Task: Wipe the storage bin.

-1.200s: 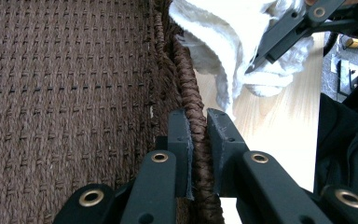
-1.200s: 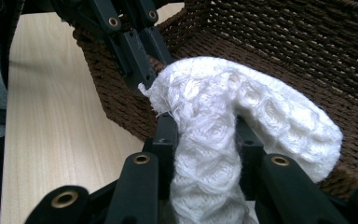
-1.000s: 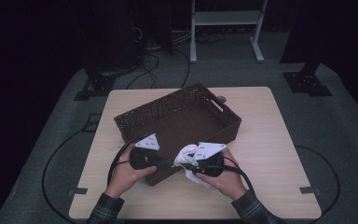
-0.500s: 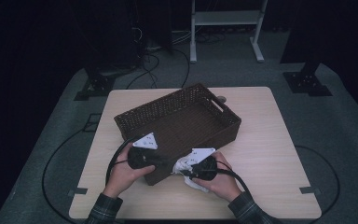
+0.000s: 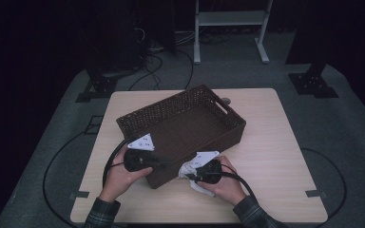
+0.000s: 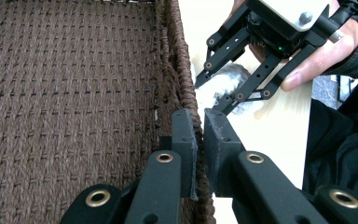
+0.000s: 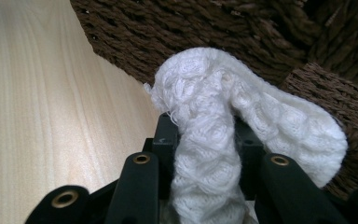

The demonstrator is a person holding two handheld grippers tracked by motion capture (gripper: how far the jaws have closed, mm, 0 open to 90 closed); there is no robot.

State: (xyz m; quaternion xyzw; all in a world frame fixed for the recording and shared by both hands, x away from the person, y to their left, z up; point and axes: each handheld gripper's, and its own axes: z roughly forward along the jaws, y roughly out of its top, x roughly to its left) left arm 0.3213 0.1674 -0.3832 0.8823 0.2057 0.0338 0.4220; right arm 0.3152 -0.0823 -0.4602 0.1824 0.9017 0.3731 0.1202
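Observation:
A dark brown wicker basket (image 5: 180,97) stands on the light wooden table (image 5: 275,142). My left gripper (image 5: 167,163) is shut on the basket's near wall (image 6: 177,70), one jaw inside and one outside; the jaws (image 6: 199,128) have just closed a little tighter on it. My right gripper (image 5: 190,175) is shut on a white knitted cloth (image 7: 205,116), which bulges above the jaws (image 7: 205,128). The cloth (image 5: 202,189) hangs low, just outside the basket's near wall (image 7: 205,23). In the left gripper view the right gripper (image 6: 209,88) and the cloth (image 6: 223,81) sit just beyond my jaws.
The inside of the basket (image 6: 65,93) holds nothing that I can see. Bare table (image 7: 37,93) lies to the right of the basket and in front of it. Cables (image 5: 52,161) loop on the grey floor, and a white stand (image 5: 228,19) is behind the table.
The right hand has come down with the cloth, from level with the basket's rim to low beside its near wall. The left hand has stayed at the wall.

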